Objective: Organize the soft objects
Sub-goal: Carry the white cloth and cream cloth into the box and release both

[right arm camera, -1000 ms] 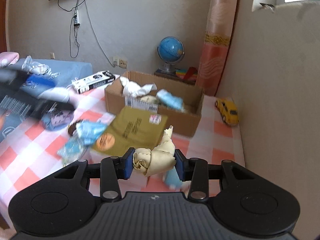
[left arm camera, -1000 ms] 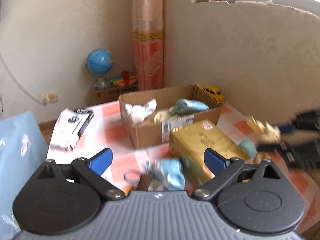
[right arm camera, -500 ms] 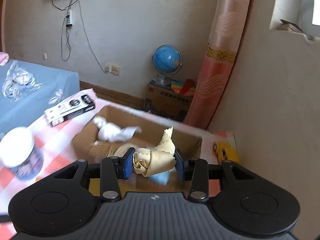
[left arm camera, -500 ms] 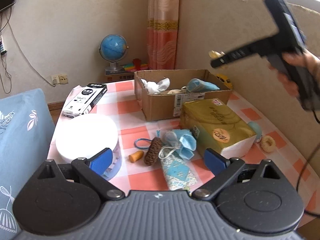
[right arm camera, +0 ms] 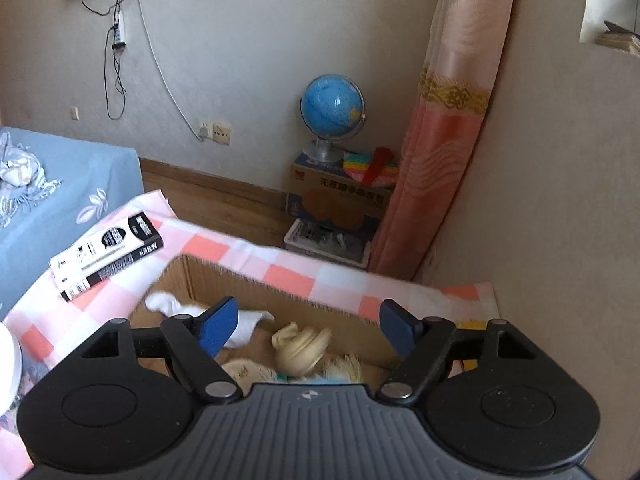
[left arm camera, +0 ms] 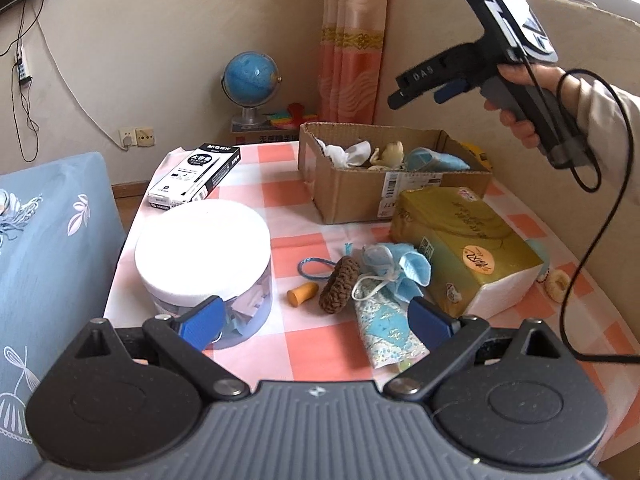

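Soft daylight, fisheye-bent edges, slight blur.

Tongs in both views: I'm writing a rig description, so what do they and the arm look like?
Both tongs, left and right, have black linkage arms, blue pads and ribbed grey bodies. The right carries white "DAS" lettering, a trailing black cable and a beige sleeve.

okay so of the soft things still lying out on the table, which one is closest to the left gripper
The patterned blue drawstring pouch. It lies right by the left gripper's right finger, nearer than the brown crocheted scrunchie and the light blue cloth bundle behind it.
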A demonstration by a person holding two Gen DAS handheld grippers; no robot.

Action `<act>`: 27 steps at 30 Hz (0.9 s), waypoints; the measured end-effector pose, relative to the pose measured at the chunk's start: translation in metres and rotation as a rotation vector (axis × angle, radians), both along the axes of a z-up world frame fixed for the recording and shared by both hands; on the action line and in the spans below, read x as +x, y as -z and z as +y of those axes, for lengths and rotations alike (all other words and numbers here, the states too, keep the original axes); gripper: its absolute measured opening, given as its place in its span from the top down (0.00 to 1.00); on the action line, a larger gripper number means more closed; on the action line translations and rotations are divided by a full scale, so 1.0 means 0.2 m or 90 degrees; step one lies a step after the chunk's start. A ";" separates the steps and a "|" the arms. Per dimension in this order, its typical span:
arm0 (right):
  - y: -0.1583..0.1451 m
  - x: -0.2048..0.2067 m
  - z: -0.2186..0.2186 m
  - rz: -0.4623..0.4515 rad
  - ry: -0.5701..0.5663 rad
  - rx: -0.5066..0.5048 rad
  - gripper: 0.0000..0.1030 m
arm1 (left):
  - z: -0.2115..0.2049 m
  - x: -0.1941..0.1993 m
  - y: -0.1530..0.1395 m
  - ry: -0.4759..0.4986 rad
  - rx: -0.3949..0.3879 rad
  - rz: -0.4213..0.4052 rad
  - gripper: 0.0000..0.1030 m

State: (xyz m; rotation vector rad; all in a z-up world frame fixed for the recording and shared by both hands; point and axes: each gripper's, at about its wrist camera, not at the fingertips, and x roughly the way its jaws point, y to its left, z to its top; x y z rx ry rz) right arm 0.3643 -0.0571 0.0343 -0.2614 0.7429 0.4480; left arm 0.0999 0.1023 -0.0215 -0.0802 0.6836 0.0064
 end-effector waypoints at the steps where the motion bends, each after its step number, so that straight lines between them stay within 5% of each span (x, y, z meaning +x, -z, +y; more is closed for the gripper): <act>1: 0.01 -0.01 -0.01 0.004 0.000 -0.004 0.21 | 0.00 0.00 0.00 0.001 0.000 0.001 0.05; 15: 0.16 -0.21 -0.15 0.022 0.026 -0.117 0.18 | -0.09 -0.04 -0.01 0.029 0.007 0.003 0.05; 27: 0.07 -0.42 -0.42 0.004 0.076 -0.042 0.13 | -0.16 -0.04 -0.02 0.044 0.024 0.005 0.05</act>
